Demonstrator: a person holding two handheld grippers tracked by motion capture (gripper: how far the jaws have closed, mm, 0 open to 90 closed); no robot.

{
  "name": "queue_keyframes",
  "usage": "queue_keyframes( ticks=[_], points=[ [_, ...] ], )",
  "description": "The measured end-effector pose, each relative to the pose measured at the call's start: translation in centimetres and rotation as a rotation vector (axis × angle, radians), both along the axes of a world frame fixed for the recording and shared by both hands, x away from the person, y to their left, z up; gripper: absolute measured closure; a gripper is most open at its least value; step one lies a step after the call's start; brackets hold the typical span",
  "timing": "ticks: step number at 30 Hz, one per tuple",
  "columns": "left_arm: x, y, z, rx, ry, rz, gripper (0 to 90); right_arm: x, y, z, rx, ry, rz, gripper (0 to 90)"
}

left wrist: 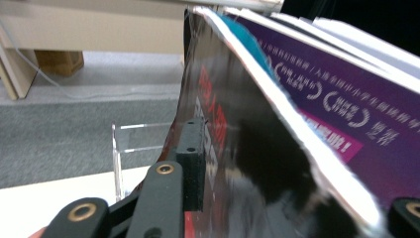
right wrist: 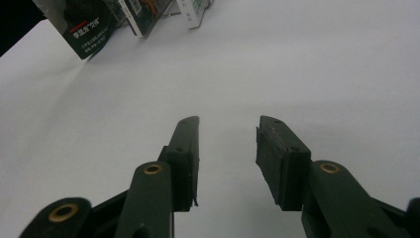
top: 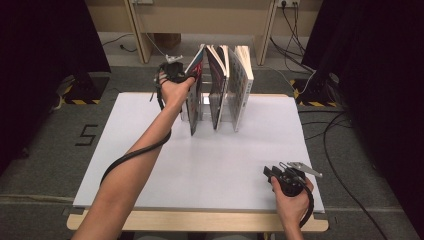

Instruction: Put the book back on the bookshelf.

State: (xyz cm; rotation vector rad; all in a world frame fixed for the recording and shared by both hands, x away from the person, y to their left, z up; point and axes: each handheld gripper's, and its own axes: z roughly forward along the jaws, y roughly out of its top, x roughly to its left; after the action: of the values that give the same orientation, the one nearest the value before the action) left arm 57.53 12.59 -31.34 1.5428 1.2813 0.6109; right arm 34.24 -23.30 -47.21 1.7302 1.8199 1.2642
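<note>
1. Upper middle of the high view: three books upright in a clear rack [left wrist: 119, 148] at the far edge of the white table [top: 210, 165]. Work in hand on the leftmost book [top: 194, 100], which leans left at the top.
2. Left gripper [top: 175, 72] up at that book's top corner, jaws straddling its glossy black cover [left wrist: 247, 163] at a middling gap. Left pad at or just beside the cover; cannot tell whether the pads press.
3. Right gripper [top: 272, 172] at lower right, low over bare table, jaws well apart with nothing between them [right wrist: 228, 124].
4. Probably a matter of seating or freeing this book in its slot. To do it well:
   - Keep both pads flat on the covers, not on the page edge.
   - Move the book along the slot, without a twist against the rack wall.
   - Leave space to the purple cover [left wrist: 337, 99] just beside it, which could tip or drag along.
   - Let go only once the book bears on the rack and stands on its own.
5. Writing:
   - Red characters on the black cover, too blurred to read.
   - White Chinese print on the purple cover, tilted and not legible.
   - Small white print on a dark cover [right wrist: 86, 32] at upper left of the right gripper view, also unreadable.
   - A taped "5" [top: 87, 135] on the carpet at left of the high view.
</note>
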Motion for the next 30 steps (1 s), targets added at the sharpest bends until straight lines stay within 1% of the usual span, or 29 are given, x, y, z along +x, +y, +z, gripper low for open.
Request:
queue_keyframes(
  ticks=[1, 2, 3, 5, 6, 7, 9, 11, 12, 13, 16, 17, 19, 20, 21, 22, 24, 25, 26, 27, 28, 29, 30],
  points=[
    [0.1, -0.1, -0.1, 0.002, 0.011, -0.004, 68.9, 0.0, 0.0, 0.0, -0.001, 0.001, 0.0, 61.0],
    [0.3, -0.2, -0.2, -0.018, 0.042, -0.01, 73.0, 0.0, 0.0, 0.0, -0.001, 0.001, -0.001, 61.0],
    [0.4, -0.3, -0.3, -0.016, 0.057, -0.012, 79.1, 0.0, 0.0, 0.0, -0.001, 0.002, -0.001, 60.9],
    [0.4, -0.4, -0.2, 0.002, 0.063, -0.017, 85.1, 0.0, -0.1, 0.0, -0.009, 0.002, 0.004, 60.8],
    [0.4, -0.4, -0.1, 0.012, 0.064, -0.016, 85.7, 0.0, 0.0, 0.0, 0.0, 0.011, 0.004, 60.9],
    [0.4, -0.3, -0.1, 0.013, 0.066, -0.014, 86.0, 0.0, 0.0, 0.0, 0.0, 0.014, 0.007, 60.9],
    [0.3, 0.0, -0.1, -0.003, 0.079, -0.014, 86.1, 0.1, 0.0, -0.1, 0.0, 0.019, 0.008, 61.0],
    [0.2, 0.4, -0.1, 0.009, 0.069, -0.01, 86.3, 0.1, 0.1, -0.2, -0.004, 0.023, 0.01, 61.0],
    [0.1, 0.7, -0.1, 0.01, 0.066, -0.006, 86.3, 0.1, 0.0, -0.2, -0.015, 0.015, 0.014, 61.0],
    [0.0, 0.9, -0.1, 0.013, 0.06, -0.004, 86.3, 0.1, 0.1, -0.2, -0.002, 0.019, 0.013, 61.0],
    [-0.4, 1.9, -0.1, 0.018, 0.03, -0.005, 86.4, 0.1, 0.1, -0.2, -0.015, 0.018, 0.014, 61.0],
    [-0.5, 2.1, -0.1, 0.022, 0.02, -0.005, 86.5, 0.1, 0.1, -0.2, -0.013, 0.02, 0.013, 61.0],
    [-0.7, 2.6, 0.0, 0.03, -0.012, -0.003, 86.6, 0.1, 0.3, -0.2, -0.002, 0.029, 0.007, 61.2],
    [-0.9, 2.8, 0.0, 0.044, -0.037, -0.004, 86.6, 0.1, 0.2, -0.2, -0.015, 0.019, 0.012, 61.2],
    [-1.0, 2.8, 0.0, 0.053, -0.054, -0.005, 86.6, 0.1, 0.3, -0.2, -0.006, 0.021, 0.007, 61.3],
    [-1.1, 2.9, 0.0, 0.057, -0.083, -0.01, 86.6, 0.1, 0.3, -0.2, -0.006, 0.018, 0.007, 61.3],
    [-1.3, 3.1, -0.1, 0.068, -0.133, 0.007, 86.6, 0.1, 0.3, -0.2, -0.007, 0.014, 0.006, 61.4],
    [-1.3, 3.2, -0.1, 0.065, -0.148, 0.012, 86.6, 0.1, 0.3, -0.2, -0.008, 0.014, 0.006, 61.5],
    [-1.4, 3.3, -0.2, 0.049, -0.163, 0.022, 86.6, 0.1, 0.3, -0.2, -0.008, 0.022, 0.008, 61.5],
    [-1.4, 3.5, -0.4, 0.052, -0.18, 0.034, 86.6, 0.1, 0.2, -0.2, -0.016, 0.019, 0.01, 61.5],
    [-1.5, 3.6, -0.7, 0.058, -0.187, 0.044, 86.6, 0.1, 0.3, -0.2, -0.01, 0.024, 0.009, 61.5],
    [-1.5, 3.7, -1.0, 0.053, -0.187, 0.05, 86.5, 0.1, 0.2, -0.3, -0.013, 0.022, 0.011, 61.5],
    [-1.4, 3.9, -1.6, 0.049, -0.18, 0.059, 86.5, 0.1, 0.2, -0.3, -0.013, 0.021, 0.012, 61.5]
  ],
)
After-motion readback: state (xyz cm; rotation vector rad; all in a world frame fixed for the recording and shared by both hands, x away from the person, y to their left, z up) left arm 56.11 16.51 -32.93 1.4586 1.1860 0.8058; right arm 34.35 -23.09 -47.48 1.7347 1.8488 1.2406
